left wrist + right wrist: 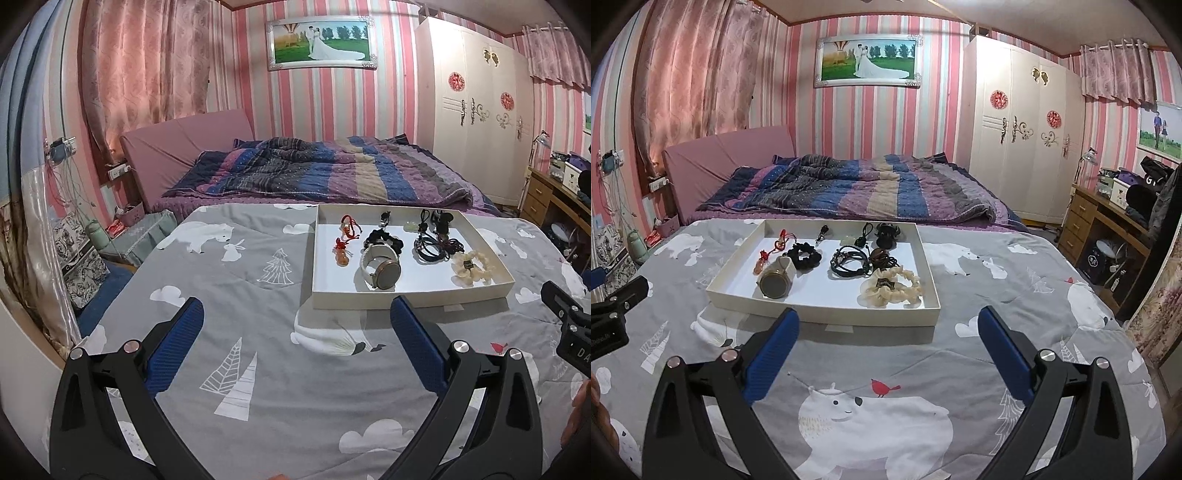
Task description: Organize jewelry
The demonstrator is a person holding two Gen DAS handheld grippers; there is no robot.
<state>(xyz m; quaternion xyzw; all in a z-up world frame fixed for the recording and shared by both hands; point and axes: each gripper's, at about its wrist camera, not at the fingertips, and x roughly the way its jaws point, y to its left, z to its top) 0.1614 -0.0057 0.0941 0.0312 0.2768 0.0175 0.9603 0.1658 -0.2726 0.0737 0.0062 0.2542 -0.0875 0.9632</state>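
Left gripper (297, 317): jaws wide apart, empty, hovering near the tray's near-left corner.
Right gripper (888, 326): jaws apart, empty, at the tray's near edge.
Jewelry: all inside white tray (827, 308); watch (774, 282) near-left, cream scrunchie (892, 288) near-right.
Advice: likely pick one piece; descend vertically, avoid tangled cords (849, 264).
Surface: grey bear-print quilt (871, 417); bed (849, 188) beyond.

The small dark pieces (886, 233) at the tray's (827, 314) far end are too small to identify.

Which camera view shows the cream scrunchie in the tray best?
The right wrist view: the cream scrunchie lies near the tray's front edge, large and unobstructed. The left wrist view shows it smaller, toward the tray's right corner.
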